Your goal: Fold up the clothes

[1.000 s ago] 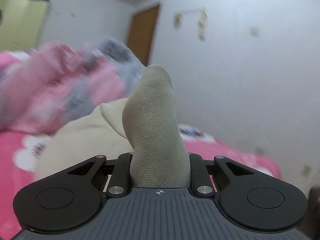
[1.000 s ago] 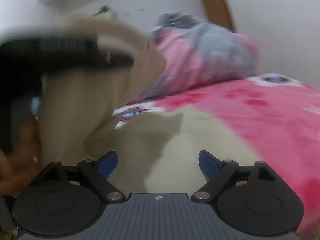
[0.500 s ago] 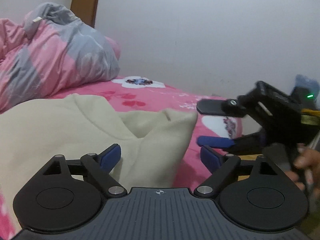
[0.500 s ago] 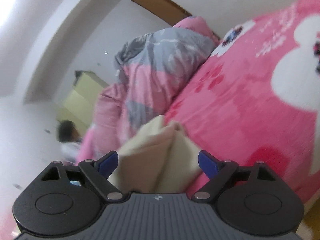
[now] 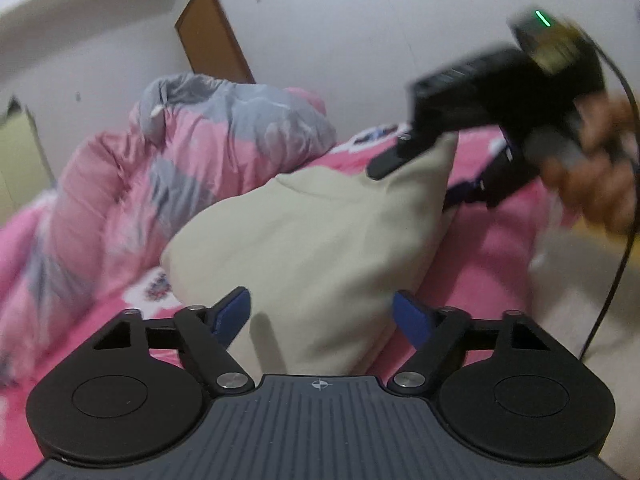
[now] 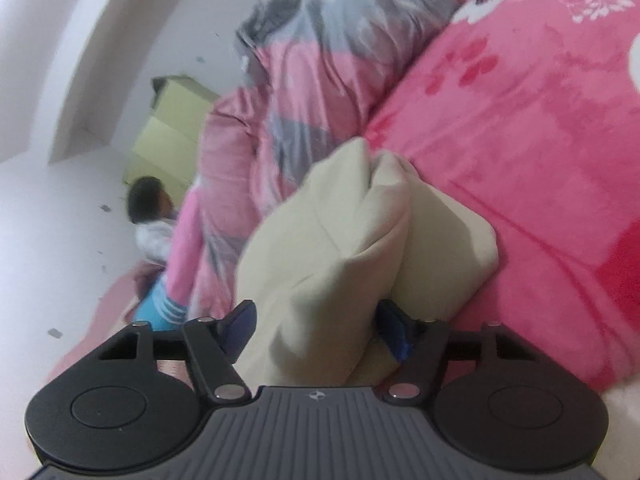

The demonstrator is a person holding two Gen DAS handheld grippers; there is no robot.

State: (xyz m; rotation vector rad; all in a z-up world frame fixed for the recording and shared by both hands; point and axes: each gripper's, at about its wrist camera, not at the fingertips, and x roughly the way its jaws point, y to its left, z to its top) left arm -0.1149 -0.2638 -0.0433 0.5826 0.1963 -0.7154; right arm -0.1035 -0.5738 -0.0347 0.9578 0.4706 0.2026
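Note:
A cream garment point(image 5: 320, 236) lies on the pink bed sheet point(image 5: 492, 248), rising to a peak at its far right corner. In the left wrist view my right gripper point(image 5: 420, 180) pinches that raised corner, with a hand point(image 5: 592, 188) on its handle. The right wrist view shows a thick bunch of the cream garment point(image 6: 332, 248) squeezed between the blue pads point(image 6: 394, 332) of the right gripper point(image 6: 316, 328). My left gripper point(image 5: 322, 316) is open low over the garment's near edge, with cloth lying between its spread fingers but not clamped.
A bunched pink and grey quilt point(image 5: 192, 160) fills the bed's far left. Behind it are a brown door point(image 5: 212, 40) and a yellow-green cabinet point(image 6: 168, 136). A person point(image 6: 152, 216) sits beyond the quilt. Pale floor point(image 5: 580, 280) lies right of the bed.
The left gripper let go of the cloth it held a second ago and stays open. The right gripper, open half a second ago, has closed on the garment's corner and raised it.

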